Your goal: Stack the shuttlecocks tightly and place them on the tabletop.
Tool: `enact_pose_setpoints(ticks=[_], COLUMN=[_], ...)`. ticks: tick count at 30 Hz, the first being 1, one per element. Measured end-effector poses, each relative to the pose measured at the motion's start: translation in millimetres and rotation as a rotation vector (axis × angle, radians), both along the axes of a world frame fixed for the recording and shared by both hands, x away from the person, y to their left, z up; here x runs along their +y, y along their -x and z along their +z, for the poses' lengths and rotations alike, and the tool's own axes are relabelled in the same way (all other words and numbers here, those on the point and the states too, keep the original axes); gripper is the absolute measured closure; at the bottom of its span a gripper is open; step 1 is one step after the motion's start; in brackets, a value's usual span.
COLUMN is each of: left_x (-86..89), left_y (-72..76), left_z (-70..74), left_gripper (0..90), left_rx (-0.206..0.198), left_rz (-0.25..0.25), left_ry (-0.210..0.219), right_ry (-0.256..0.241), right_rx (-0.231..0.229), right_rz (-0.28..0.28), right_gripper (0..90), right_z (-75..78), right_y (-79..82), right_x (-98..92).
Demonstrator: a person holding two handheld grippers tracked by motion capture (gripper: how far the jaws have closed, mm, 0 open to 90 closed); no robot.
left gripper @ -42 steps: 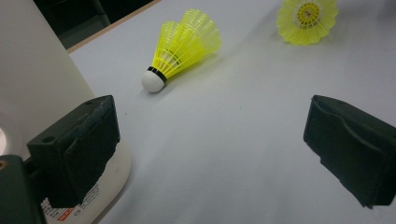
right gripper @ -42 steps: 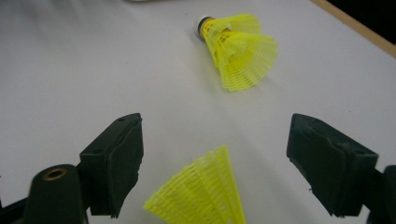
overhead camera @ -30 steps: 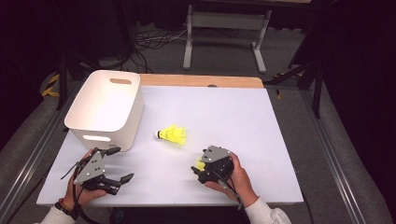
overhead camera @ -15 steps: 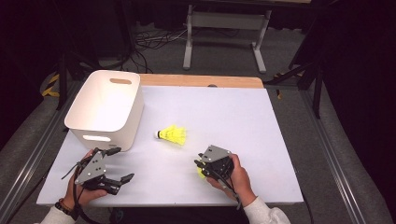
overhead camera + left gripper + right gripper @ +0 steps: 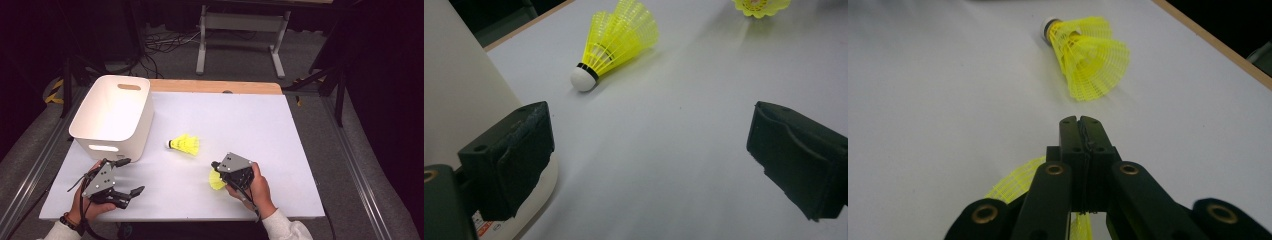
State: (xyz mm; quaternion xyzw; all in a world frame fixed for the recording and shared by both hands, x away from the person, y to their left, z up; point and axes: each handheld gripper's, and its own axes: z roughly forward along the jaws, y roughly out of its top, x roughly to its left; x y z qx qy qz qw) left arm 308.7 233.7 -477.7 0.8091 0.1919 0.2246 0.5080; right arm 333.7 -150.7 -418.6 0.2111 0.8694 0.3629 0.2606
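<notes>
Now the right gripper [image 5: 218, 172], jaws clenched on the mesh skirt of a yellow shuttlecock [image 5: 216, 181] near the tabletop's front edge, should lift gently toward the white bin [image 5: 131, 134] at the left edge; the thin skirt could slip. The left gripper [image 5: 127, 195] rests released by the front-left corner.
</notes>
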Motion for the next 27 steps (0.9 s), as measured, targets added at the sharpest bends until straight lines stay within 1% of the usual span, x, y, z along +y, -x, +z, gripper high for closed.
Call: enact_pose_setpoints(ticks=[2,3,5,8,10,12,15,17,18,20,23,27], left_x=[-1.5,-1.9,-2.6,-2.6,-2.7,-3.0,-3.4,-3.5,-3.5,-3.0,-3.0,-3.0], left_y=[0.1,0.1,0.2,-0.6,-1.9,-2.9,-3.1,-3.2,-3.6,-4.2,-4.4,-4.1], left_z=[-0.4,-0.6,-0.8,-1.1,-2.0,-2.8,-3.1,-3.4,-3.8,-4.1,-4.4,-4.2], left_gripper=[6.0,6.0,6.1,6.3,6.3,6.5,6.5,6.5,6.5,6.5,6.6,6.7], left_rx=[-0.001,-0.001,0.001,0.003,0.009,0.014,0.013,0.015,0.016,0.019,0.022,0.020], left_rz=[-0.003,-0.005,-0.009,-0.008,-0.005,-0.003,-0.004,-0.005,-0.004,-0.001,0.000,-0.002], left_ry=[0.000,-0.005,-0.004,-0.006,-0.010,-0.004,-0.010,-0.016,-0.012,-0.013,-0.013,-0.015], right_ry=[-0.042,-0.055,-0.087,-0.116,-0.134,-0.156,-0.177,-0.191,-0.200,-0.201,-0.221,-0.227], right_rx=[-0.012,-0.018,-0.027,-0.035,-0.029,-0.017,0.003,0.013,0.014,0.020,0.032,0.028], right_rz=[0.005,0.001,0.012,0.035,0.047,0.059,0.072,0.068,0.073,0.062,0.054,0.044], right_gripper=[90.0,90.0,90.0,90.0,90.0,90.0,90.0,89.5,89.4,89.2,88.5,87.7], right_z=[2.3,3.4,5.7,7.4,6.4,4.3,-0.2,-3.3,-4.7,-6.5,-7.9,-8.7], right_y=[0.1,0.1,-0.6,-2.5,-5.3,-9.0,-13.8,-14.8,-15.4,-15.9,-17.7,-19.7], right_x=[0.0,0.9,3.4,9.8,14.3,18.1,22.0,22.7,21.9,20.1,16.6,11.3])
